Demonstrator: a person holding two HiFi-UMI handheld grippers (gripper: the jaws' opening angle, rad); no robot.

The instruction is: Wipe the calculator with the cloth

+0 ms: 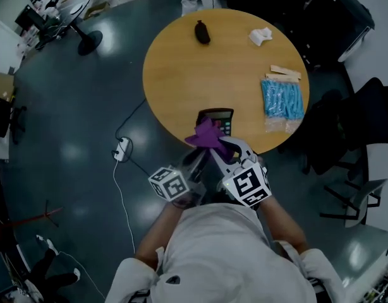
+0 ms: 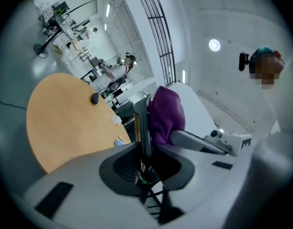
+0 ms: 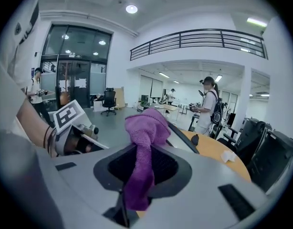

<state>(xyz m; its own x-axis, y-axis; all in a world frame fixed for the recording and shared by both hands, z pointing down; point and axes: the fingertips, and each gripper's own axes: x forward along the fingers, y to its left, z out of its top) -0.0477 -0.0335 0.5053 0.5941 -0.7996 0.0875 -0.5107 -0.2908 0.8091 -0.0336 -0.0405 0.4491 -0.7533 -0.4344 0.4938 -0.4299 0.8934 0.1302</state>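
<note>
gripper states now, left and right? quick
Left gripper: jaws closed on the calculator, held edge-on.
Right gripper: jaws closed on the purple cloth.

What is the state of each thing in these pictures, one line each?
calculator: held edgewise
cloth: bunched, gripped
left gripper: shut on calculator
right gripper: shut on cloth
blue packet: lying flat on table
tissue: crumpled, on table
</note>
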